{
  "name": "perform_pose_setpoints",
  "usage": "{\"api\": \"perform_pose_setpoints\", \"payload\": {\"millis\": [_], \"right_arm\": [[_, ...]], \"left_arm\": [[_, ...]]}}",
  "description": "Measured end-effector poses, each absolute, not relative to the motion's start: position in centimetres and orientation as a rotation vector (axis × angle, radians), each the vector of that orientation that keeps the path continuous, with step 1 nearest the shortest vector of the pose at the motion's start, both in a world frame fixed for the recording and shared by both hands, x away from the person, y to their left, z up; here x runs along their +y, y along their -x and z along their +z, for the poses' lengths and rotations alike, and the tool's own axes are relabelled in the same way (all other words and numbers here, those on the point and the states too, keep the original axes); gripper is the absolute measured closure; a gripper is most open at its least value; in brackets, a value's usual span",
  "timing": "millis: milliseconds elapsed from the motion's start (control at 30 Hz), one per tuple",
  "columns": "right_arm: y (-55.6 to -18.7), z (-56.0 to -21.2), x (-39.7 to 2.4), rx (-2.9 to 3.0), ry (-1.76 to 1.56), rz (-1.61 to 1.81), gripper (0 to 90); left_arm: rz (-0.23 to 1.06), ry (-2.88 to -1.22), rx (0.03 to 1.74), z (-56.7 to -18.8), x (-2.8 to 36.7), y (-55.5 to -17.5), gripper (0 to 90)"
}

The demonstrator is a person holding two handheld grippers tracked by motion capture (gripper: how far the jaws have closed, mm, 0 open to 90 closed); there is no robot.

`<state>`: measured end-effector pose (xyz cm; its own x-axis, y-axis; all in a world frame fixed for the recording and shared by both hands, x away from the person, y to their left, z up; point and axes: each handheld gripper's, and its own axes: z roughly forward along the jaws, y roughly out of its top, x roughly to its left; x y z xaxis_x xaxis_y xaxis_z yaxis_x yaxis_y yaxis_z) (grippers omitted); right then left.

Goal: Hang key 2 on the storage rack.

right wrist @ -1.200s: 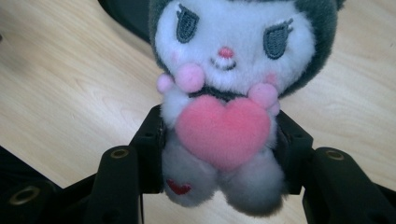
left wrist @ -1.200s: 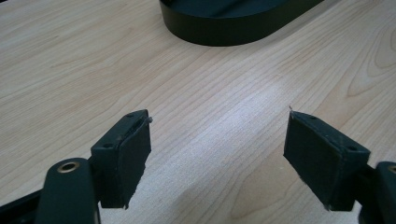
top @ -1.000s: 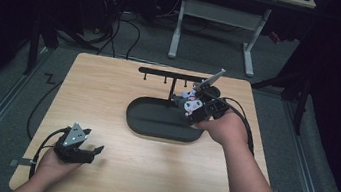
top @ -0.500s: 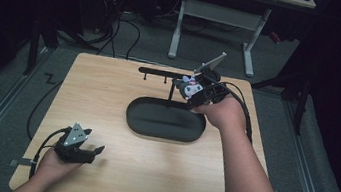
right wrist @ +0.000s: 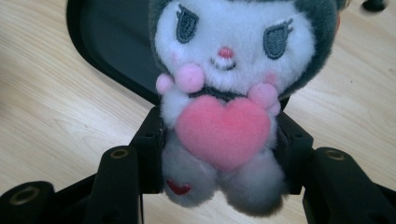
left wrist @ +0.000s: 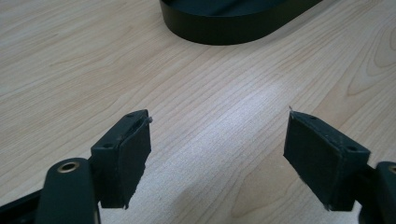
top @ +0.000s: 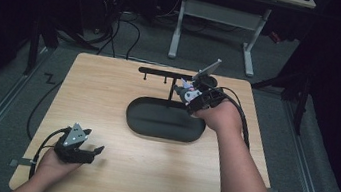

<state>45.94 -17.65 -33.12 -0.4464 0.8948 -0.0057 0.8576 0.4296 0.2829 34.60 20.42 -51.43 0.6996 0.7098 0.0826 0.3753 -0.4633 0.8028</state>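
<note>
Above the far right end of the tray (top: 163, 130), with my right gripper (top: 185, 94) clamped on the plush toy (right wrist: 224, 93), left gripper (left wrist: 217, 158) idle and open, I'd lift its loop squarely onto a rack (top: 164, 73) peg.

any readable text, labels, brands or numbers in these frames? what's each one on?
None readable.
Plush toy in the right gripper: an embroidered face, a pink heart and a small red heart on one foot; no lettering.
Tray, rack, table, left gripper: no markings.
</note>
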Motion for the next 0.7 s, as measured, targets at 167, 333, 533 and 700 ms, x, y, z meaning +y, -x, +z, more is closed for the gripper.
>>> {"api": "perform_pose_setpoints", "payload": {"millis": [167, 333, 533, 700], "right_arm": [[-46.0, -35.0, -17.5, 2.541, -1.58, 0.348, 48.3], [-46.5, -36.9, -17.4, 2.556, -1.591, 0.347, 48.0], [-46.8, -38.2, -17.5, 2.545, -1.591, 0.391, 45.6], [-46.7, -38.7, -17.9, 2.508, -1.641, 0.42, 30.0]], "left_arm": [[0.522, -2.105, 0.819, -51.4, 20.3, -34.6, 23.5], [0.514, -2.116, 0.816, -51.5, 20.1, -34.6, 23.5], [0.511, -2.118, 0.815, -51.5, 20.1, -34.6, 23.5], [0.516, -2.109, 0.814, -51.6, 20.0, -34.6, 23.5]]}}
